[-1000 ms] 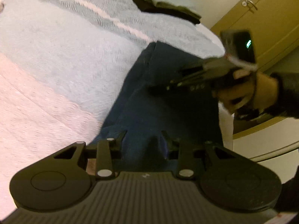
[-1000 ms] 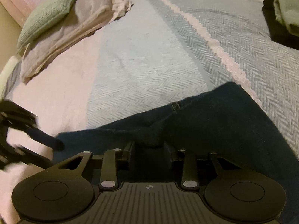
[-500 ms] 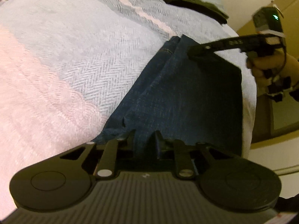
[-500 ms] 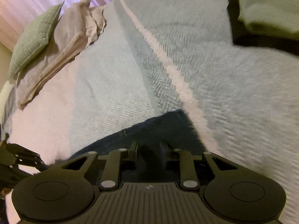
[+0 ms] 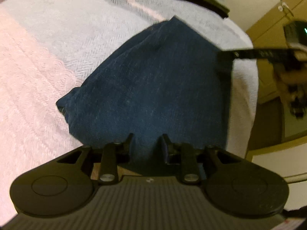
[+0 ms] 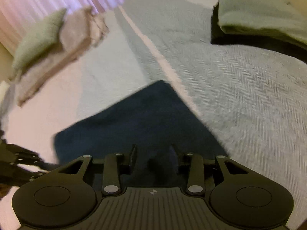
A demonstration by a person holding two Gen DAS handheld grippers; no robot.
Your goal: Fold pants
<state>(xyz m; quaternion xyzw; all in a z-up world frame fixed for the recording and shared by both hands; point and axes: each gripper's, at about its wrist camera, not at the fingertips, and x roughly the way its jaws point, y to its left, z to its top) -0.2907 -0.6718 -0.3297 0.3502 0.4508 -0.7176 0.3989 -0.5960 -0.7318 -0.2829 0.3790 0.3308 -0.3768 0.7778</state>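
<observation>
Dark blue jeans [image 5: 153, 80] lie on the bed's pale herringbone blanket [image 5: 80, 28]. In the left wrist view my left gripper [image 5: 146, 143] has the near edge of the denim between its fingers, and its jaws are opening. My right gripper [image 5: 226, 61] reaches in from the right to the far right corner of the jeans. The edge between the two grippers runs straight. In the right wrist view the jeans [image 6: 134, 118] fill the gap of the right gripper [image 6: 153, 153], whose jaws are opening too. The left gripper [image 6: 21, 163] shows at the left edge.
A folded pale green and black pile [image 6: 259, 19] sits at the far right of the bed. A green cushion [image 6: 40, 36] and rumpled beige bedding [image 6: 76, 38] lie by the curtain. A pink blanket [image 5: 28, 95] covers the left side. The bed's edge and a yellow cupboard [image 5: 272, 23] are on the right.
Both grippers have swept across the bed with the denim. The jeans now look shorter and wider in the left wrist view. Both pairs of fingers stand wider apart than half a second ago.
</observation>
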